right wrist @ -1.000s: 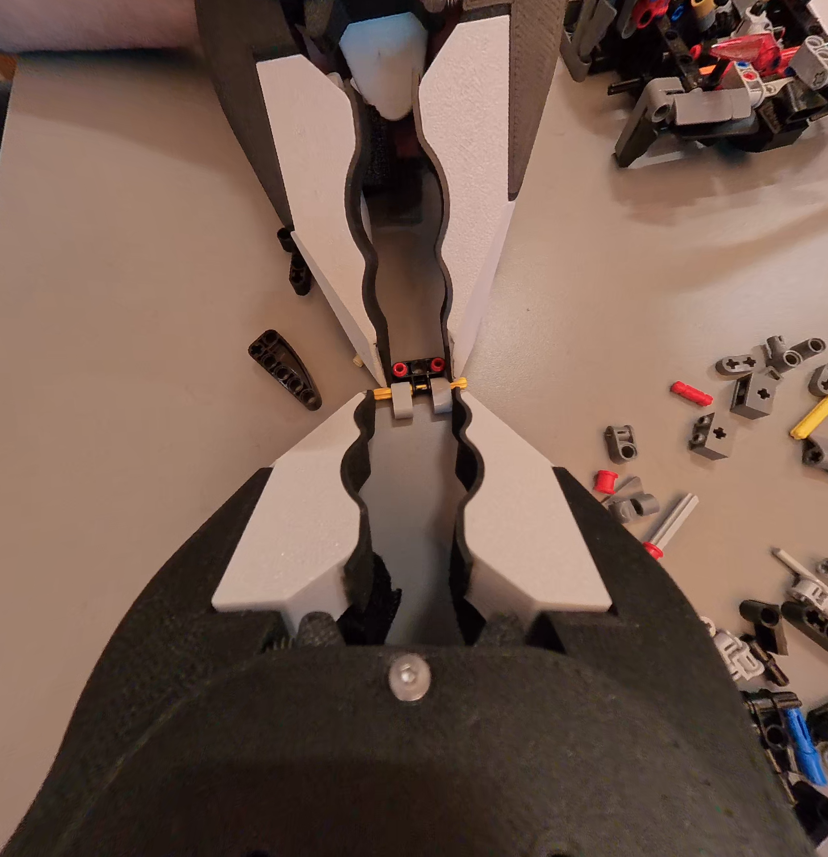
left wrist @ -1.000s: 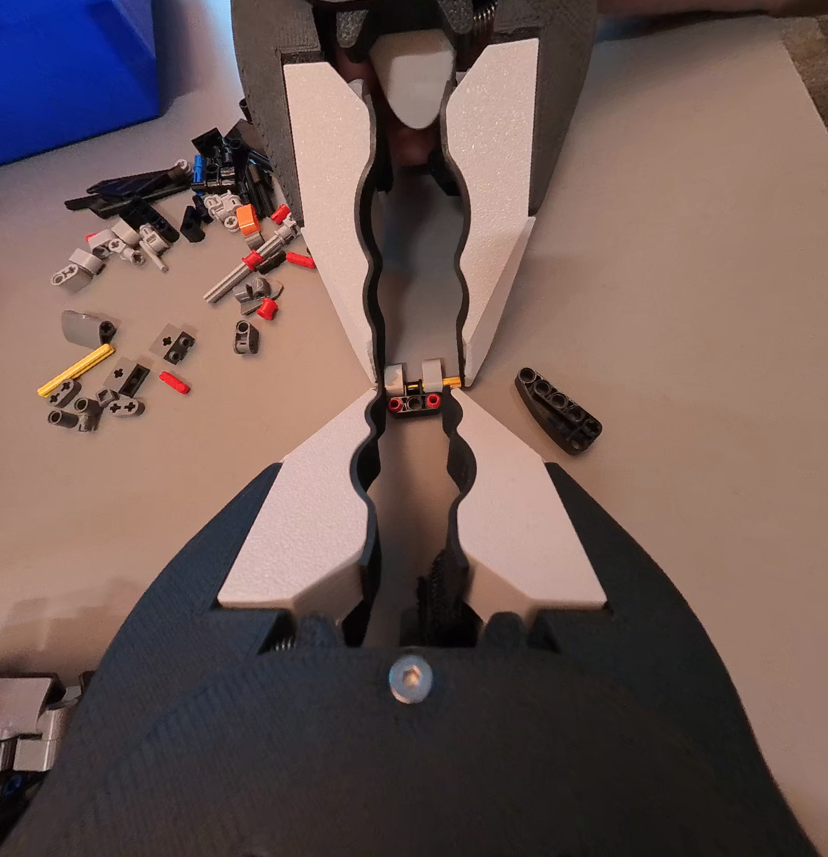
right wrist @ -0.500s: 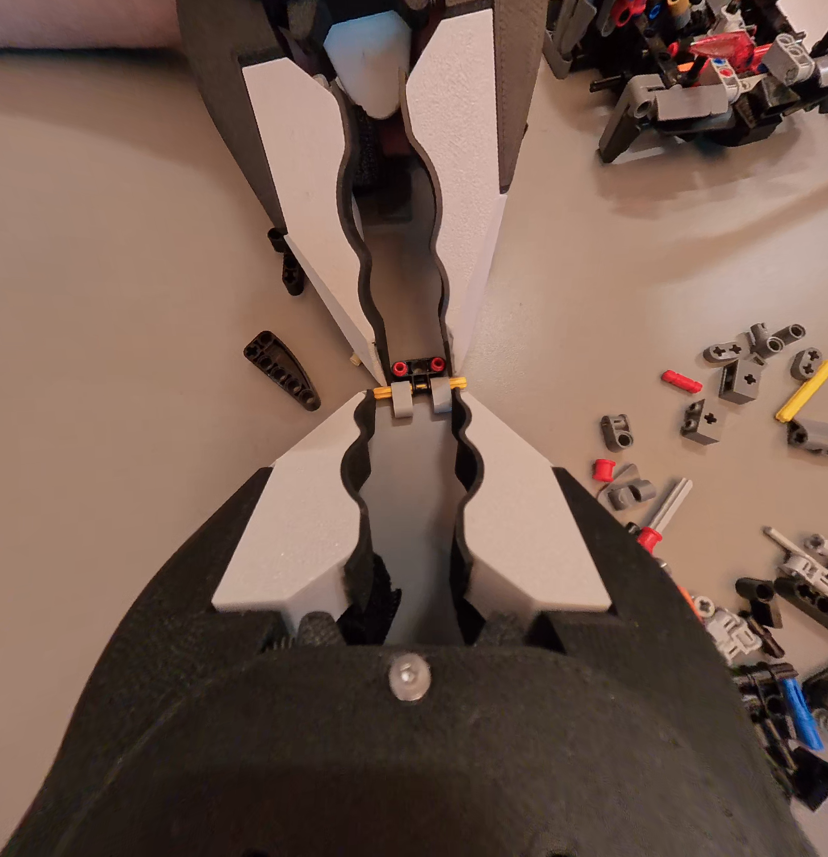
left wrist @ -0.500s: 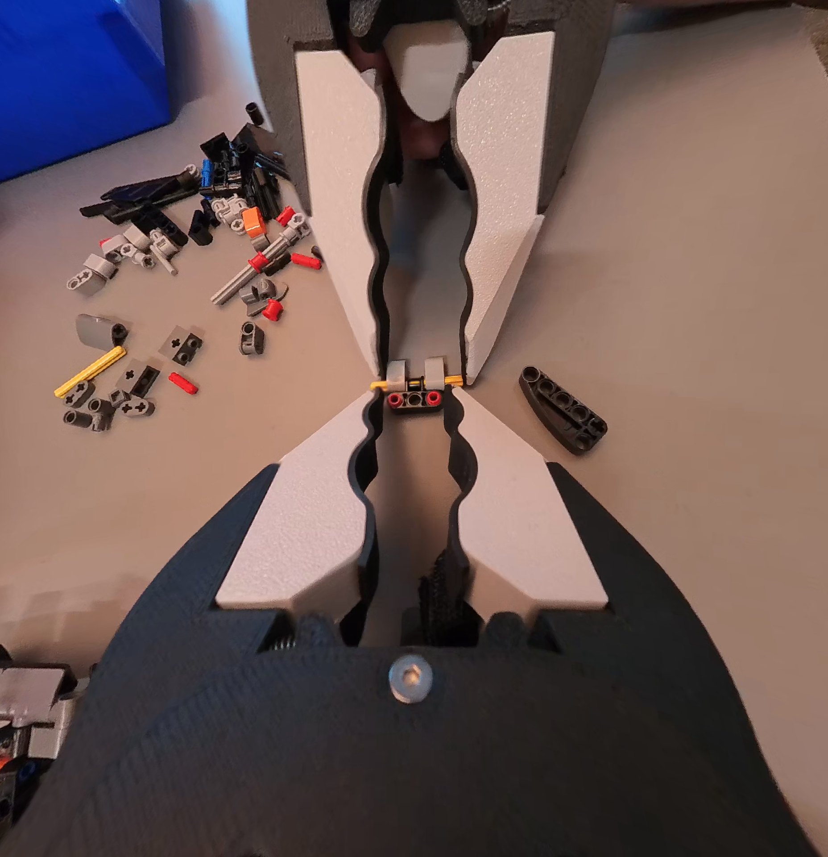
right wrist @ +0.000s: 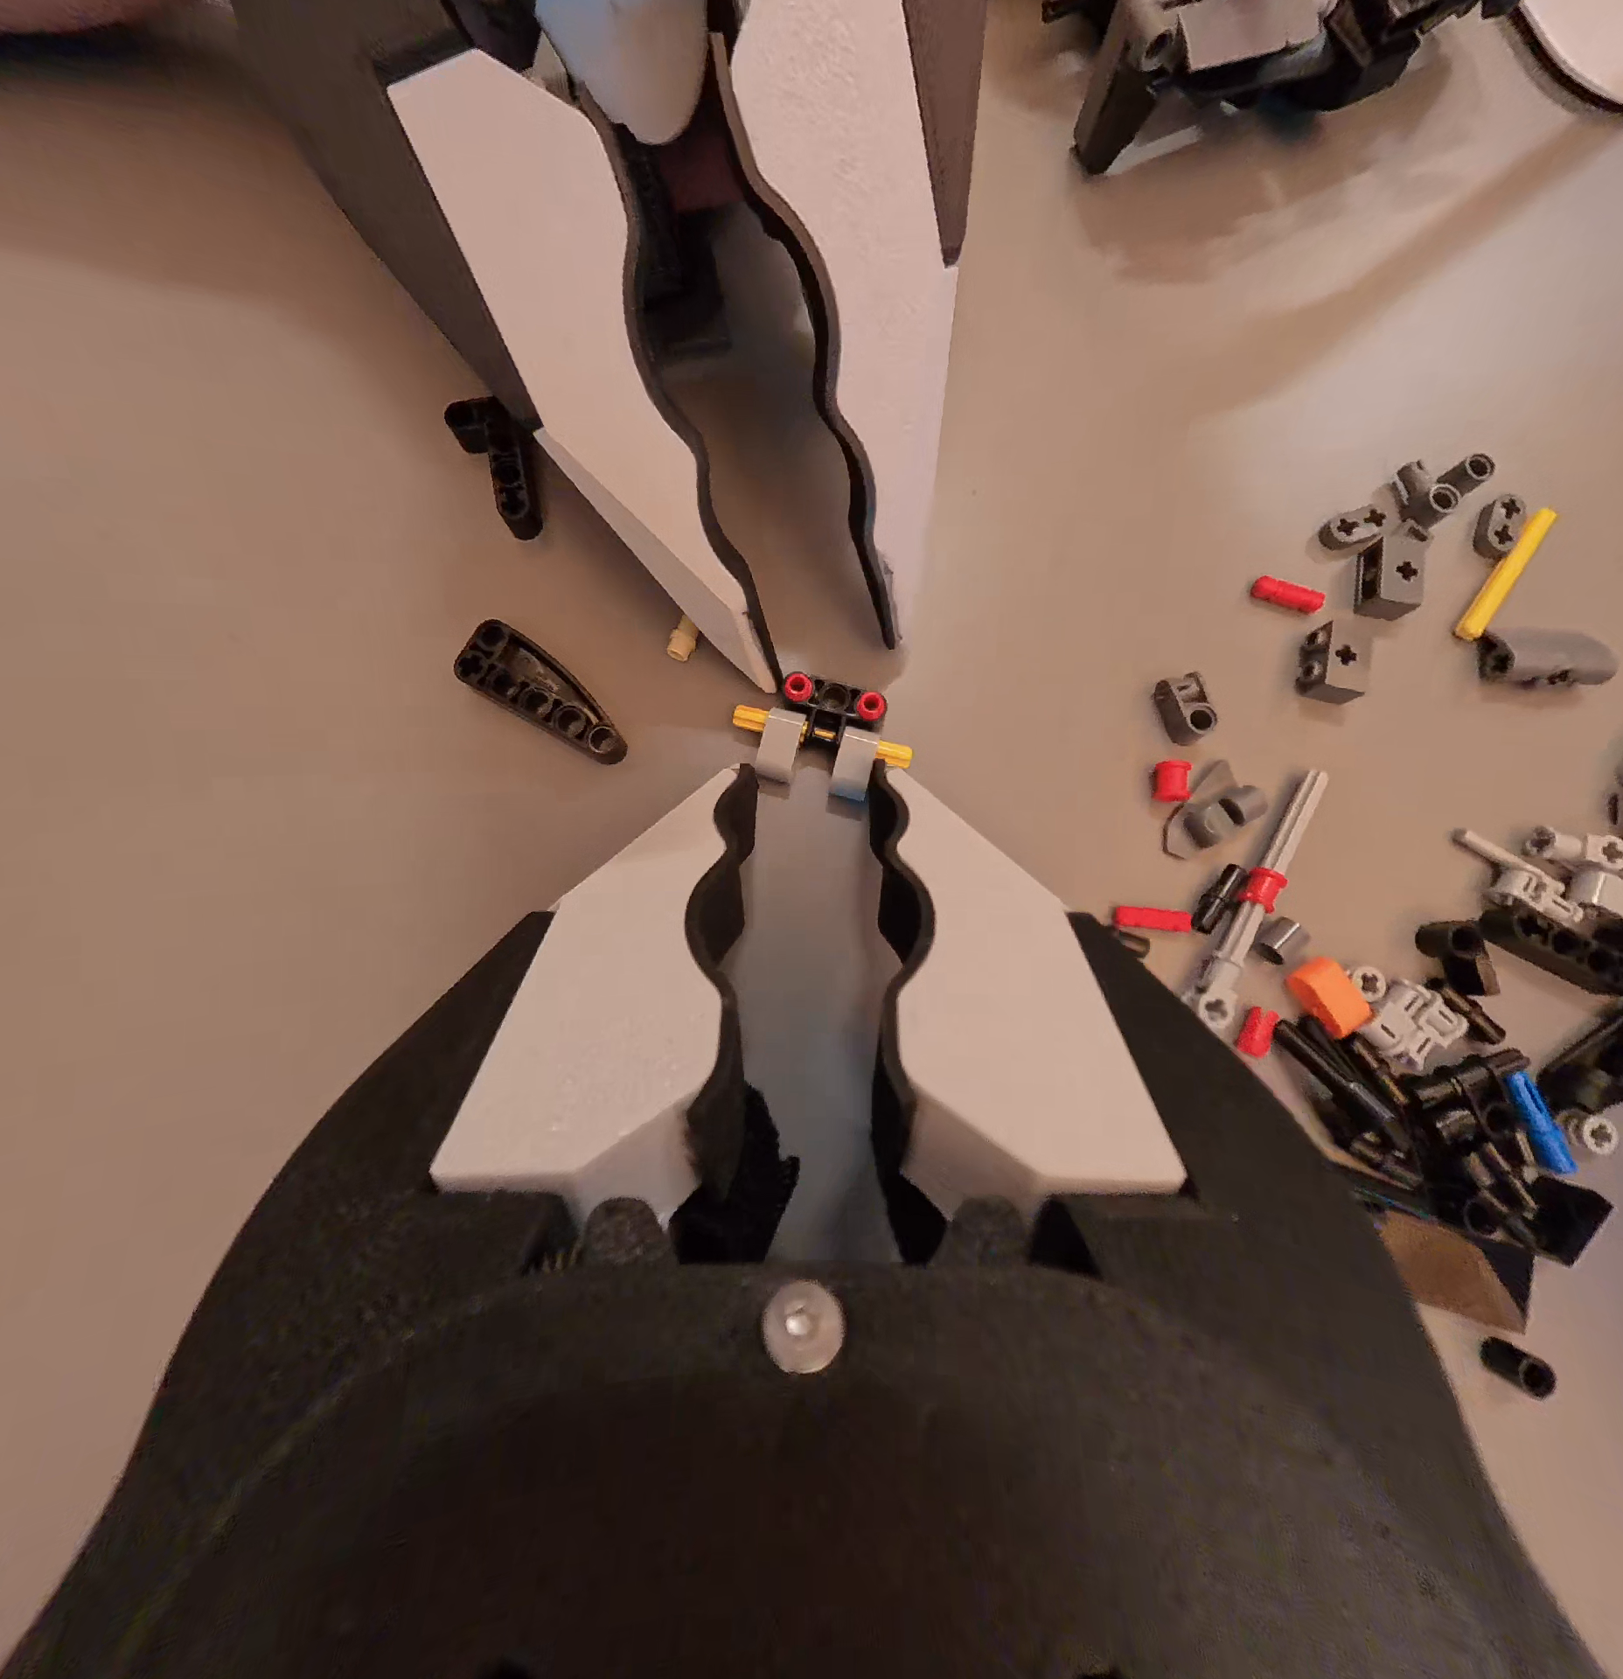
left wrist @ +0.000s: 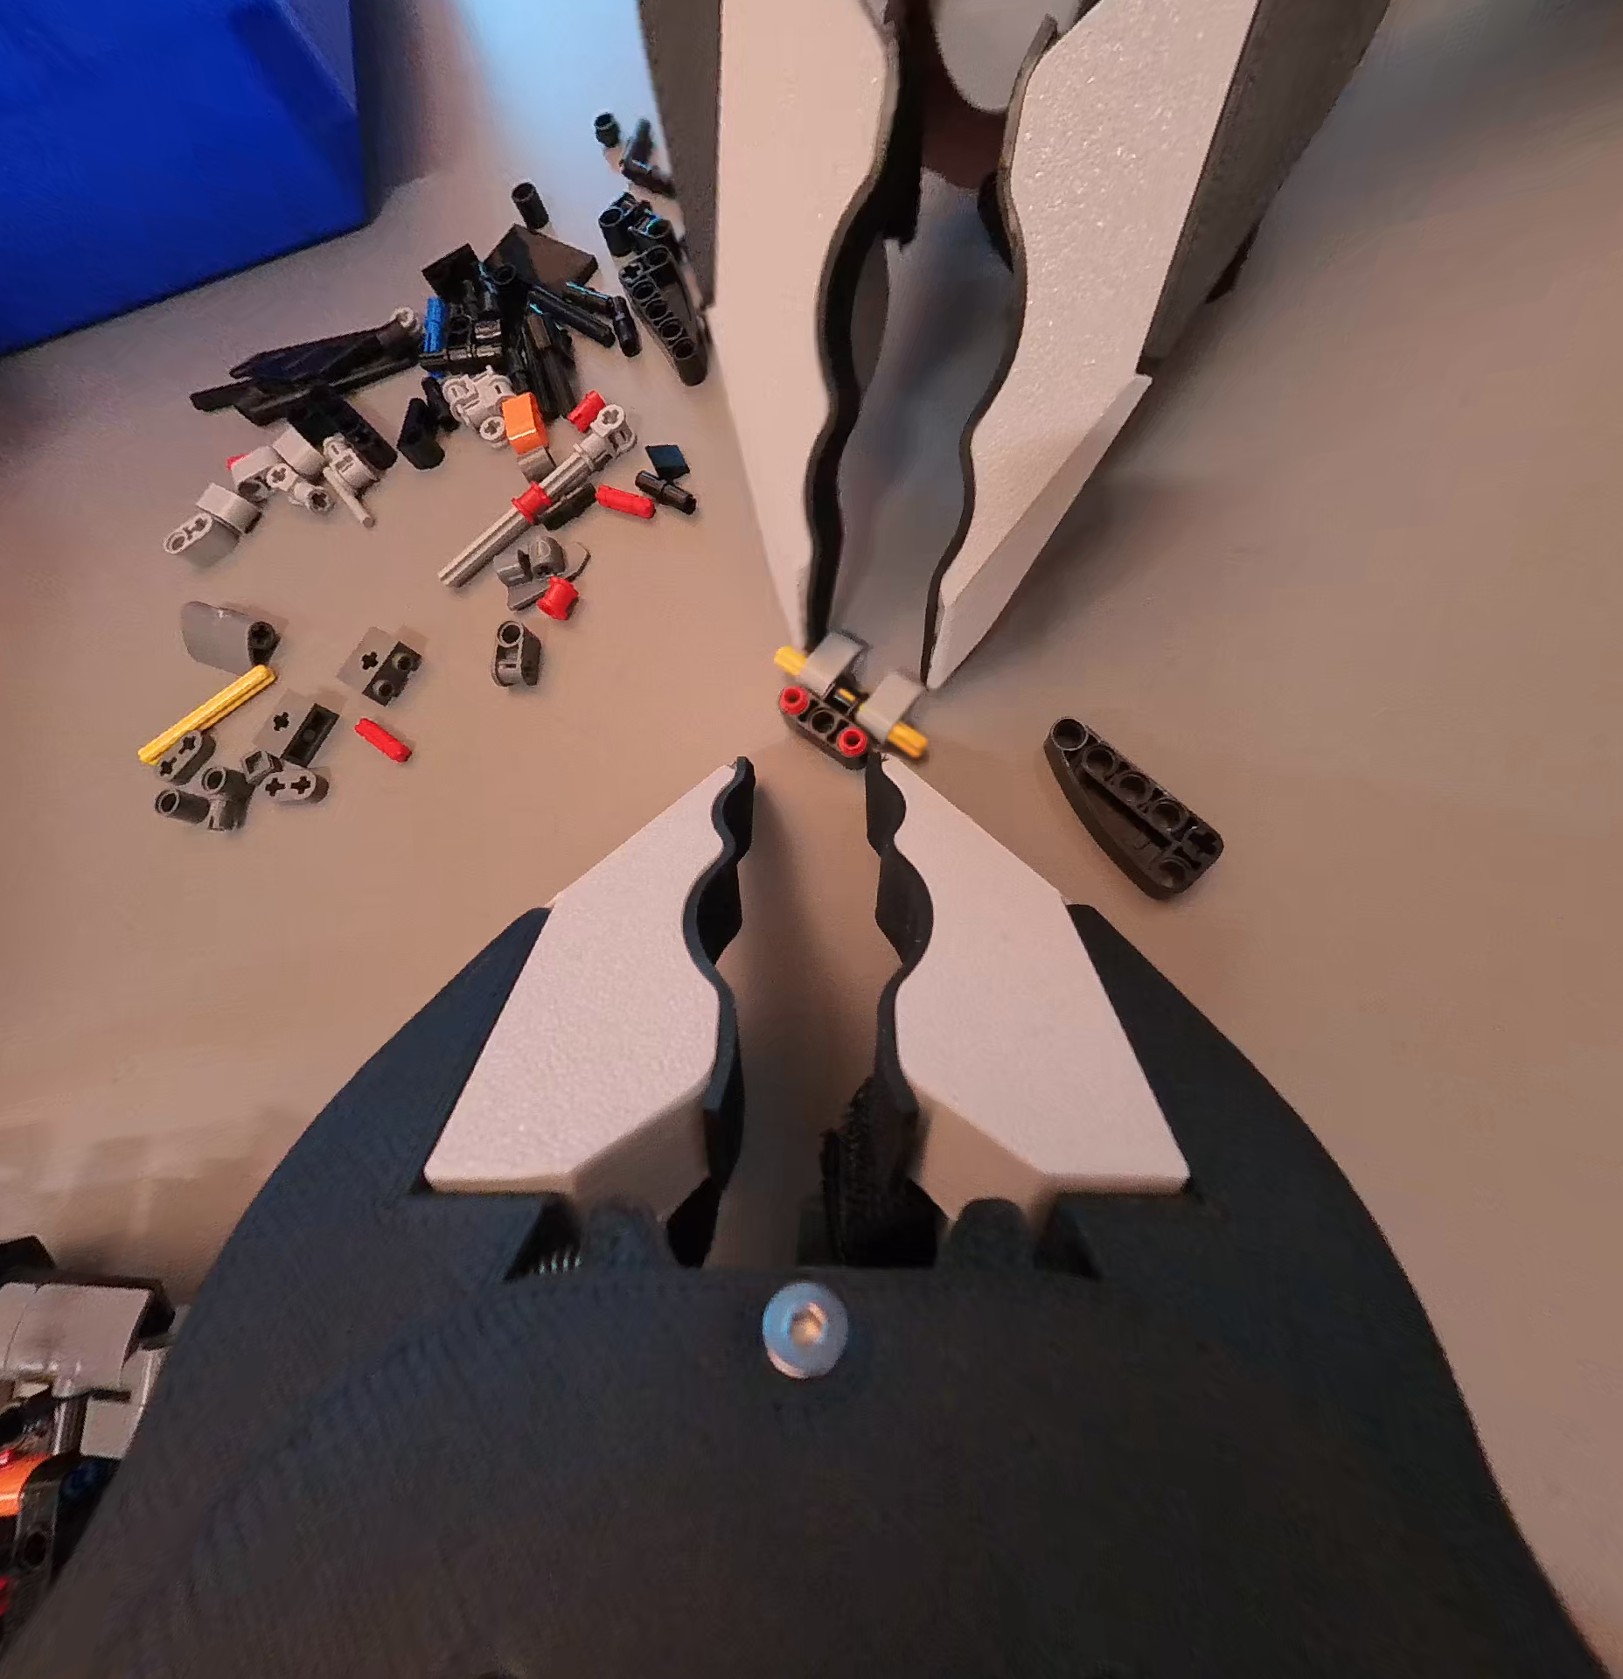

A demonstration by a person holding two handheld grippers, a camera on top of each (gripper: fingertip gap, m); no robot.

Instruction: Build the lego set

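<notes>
Your right gripper (right wrist: pixel 812 783) pinches the small assembly (right wrist: pixel 821 727) by its two grey pieces above the table (right wrist: pixel 199 727), your left gripper (left wrist: pixel 808 772) stands spread just short of it, loose parts (right wrist: pixel 1389 909) scattered alongside.

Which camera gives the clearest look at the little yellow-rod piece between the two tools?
The right wrist view: the small assembly sits square-on, showing both rod ends, both grey blocks and both red pins. The left wrist view shows the same assembly tilted, though little is hidden.
</notes>
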